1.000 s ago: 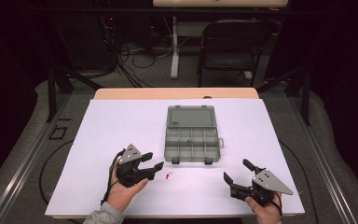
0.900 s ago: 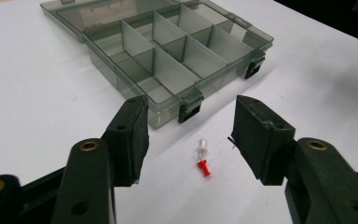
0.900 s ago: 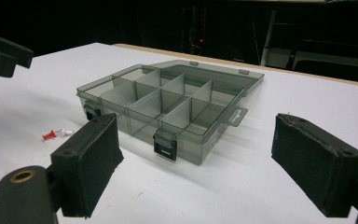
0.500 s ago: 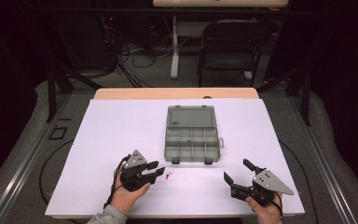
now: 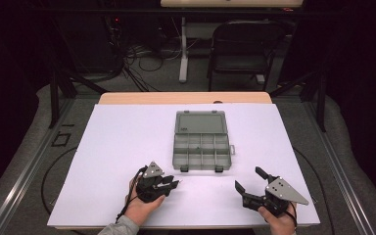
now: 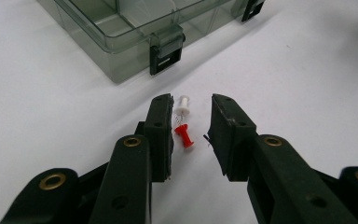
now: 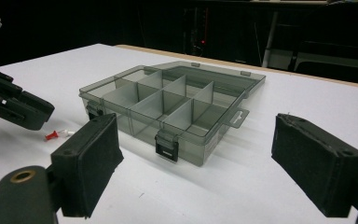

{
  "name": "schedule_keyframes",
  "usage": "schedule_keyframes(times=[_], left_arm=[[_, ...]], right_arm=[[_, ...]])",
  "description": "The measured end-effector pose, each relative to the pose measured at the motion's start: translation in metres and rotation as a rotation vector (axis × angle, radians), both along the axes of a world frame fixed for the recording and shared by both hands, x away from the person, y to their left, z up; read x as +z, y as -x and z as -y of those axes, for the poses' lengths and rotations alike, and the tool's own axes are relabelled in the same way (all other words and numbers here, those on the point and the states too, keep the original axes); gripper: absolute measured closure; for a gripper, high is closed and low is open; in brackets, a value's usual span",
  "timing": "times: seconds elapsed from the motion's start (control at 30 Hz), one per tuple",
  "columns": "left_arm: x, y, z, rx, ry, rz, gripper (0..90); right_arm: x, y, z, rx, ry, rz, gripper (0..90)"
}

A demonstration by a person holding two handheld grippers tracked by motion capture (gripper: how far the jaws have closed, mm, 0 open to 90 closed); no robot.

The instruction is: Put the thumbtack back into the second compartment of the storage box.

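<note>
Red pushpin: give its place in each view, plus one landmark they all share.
High view: red pushpin at the left gripper tips, near the box.
Left gripper view: centre, between the open jaws, beside a white pushpin.
Right gripper view: far left.
Shared landmark: the box's front latch.

The left gripper (image 5: 169, 184) has come lower and nearer to the table since 1 second ago. Before, it was raised and tilted, with its jaws pointing to the right above the sheet. Now it lies low over the white sheet, and its jaws are parted on both sides of 2 small pins, the red pushpin (image 6: 184, 136) and the white pushpin (image 6: 184, 103). The left hand (image 5: 142, 208) has also moved a little toward the near edge.
</note>
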State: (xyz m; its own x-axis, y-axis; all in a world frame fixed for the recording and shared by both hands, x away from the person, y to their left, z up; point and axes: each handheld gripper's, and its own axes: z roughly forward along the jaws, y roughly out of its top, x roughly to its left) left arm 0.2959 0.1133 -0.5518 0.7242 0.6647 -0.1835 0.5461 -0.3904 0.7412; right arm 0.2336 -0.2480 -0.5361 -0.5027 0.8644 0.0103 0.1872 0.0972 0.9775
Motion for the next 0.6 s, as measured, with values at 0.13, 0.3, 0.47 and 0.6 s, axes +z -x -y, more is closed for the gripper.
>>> schedule_keyframes(times=[0.13,0.3,0.47,0.6], left_arm=[[-0.0027,-0.0013,0.0026,0.003,-0.008,-0.005,69.0],[-0.006,-0.0037,0.0038,0.009,-0.013,-0.011,70.5],[-0.0083,-0.0055,0.0033,0.006,-0.019,-0.011,73.1],[-0.0102,-0.006,0.0038,0.014,-0.017,-0.024,74.5]], right_arm=[[0.0,-0.0002,0.0001,0.001,0.0,0.001,14.6],[0.0002,0.0,0.0003,0.002,-0.001,0.003,14.6],[0.0002,-0.0001,0.0002,0.003,-0.001,0.003,14.6],[0.0002,0.0,-0.0001,0.004,-0.002,0.002,14.6]])
